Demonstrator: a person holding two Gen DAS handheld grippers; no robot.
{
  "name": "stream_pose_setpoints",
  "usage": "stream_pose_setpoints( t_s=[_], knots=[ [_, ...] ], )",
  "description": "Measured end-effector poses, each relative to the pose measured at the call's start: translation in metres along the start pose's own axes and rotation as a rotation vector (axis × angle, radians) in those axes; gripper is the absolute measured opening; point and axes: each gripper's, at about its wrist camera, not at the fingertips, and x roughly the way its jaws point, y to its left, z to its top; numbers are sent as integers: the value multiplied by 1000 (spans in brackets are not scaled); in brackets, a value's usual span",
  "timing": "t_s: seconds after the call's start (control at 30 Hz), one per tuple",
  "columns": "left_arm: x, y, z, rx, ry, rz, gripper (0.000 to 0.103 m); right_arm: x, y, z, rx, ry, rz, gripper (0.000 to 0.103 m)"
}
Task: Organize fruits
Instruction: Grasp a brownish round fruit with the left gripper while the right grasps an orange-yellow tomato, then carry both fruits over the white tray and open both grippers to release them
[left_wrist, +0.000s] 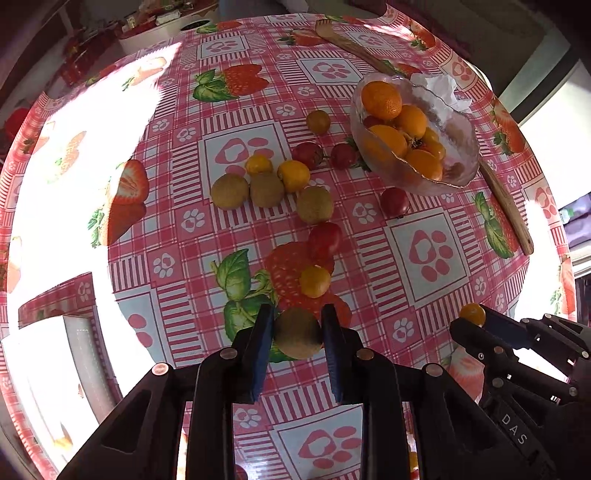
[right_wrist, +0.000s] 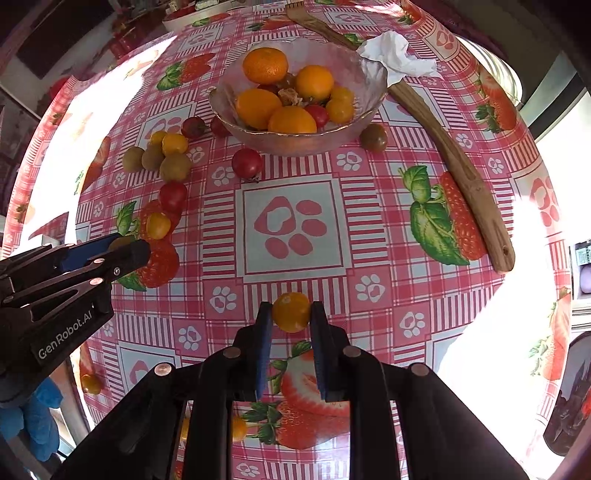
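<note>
Sunlit strawberry-print tablecloth (right_wrist: 295, 221); left claw (left_wrist: 297, 332) clamping kiwi (left_wrist: 297, 334), right claw (right_wrist: 291, 314) clamping yellow tomato (right_wrist: 291, 312).

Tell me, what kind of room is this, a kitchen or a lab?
Most likely a home dining or kitchen table: a strawberry-print tablecloth, a glass bowl of fruit, a wooden fork and a crumpled napkin beside it. Cluttered shelves behind fit a household, not a lab.

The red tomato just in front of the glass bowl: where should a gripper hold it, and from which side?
Grip the red tomato across its round middle, coming from straight above. It sits alone on the tablecloth, with the glass bowl close behind, so a side approach seems crowded.
</note>
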Motion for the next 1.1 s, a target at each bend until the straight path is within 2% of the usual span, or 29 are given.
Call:
stream_pose_setpoints(
  t_s=[0.17, 0.43, 1.1],
  knots=[
    [-16, 13, -18, -8, -16, 4, 28, -15, 4, -12, -6, 0, 16, 22],
    [-37, 56, -51, -40, -22, 28, 28, -30, 26, -20, -41, -16, 25, 22],
    [-74, 140, -99, -186, -76, 58, 28, -50, 140, -25, -242, -32, 63, 22]
  ],
)
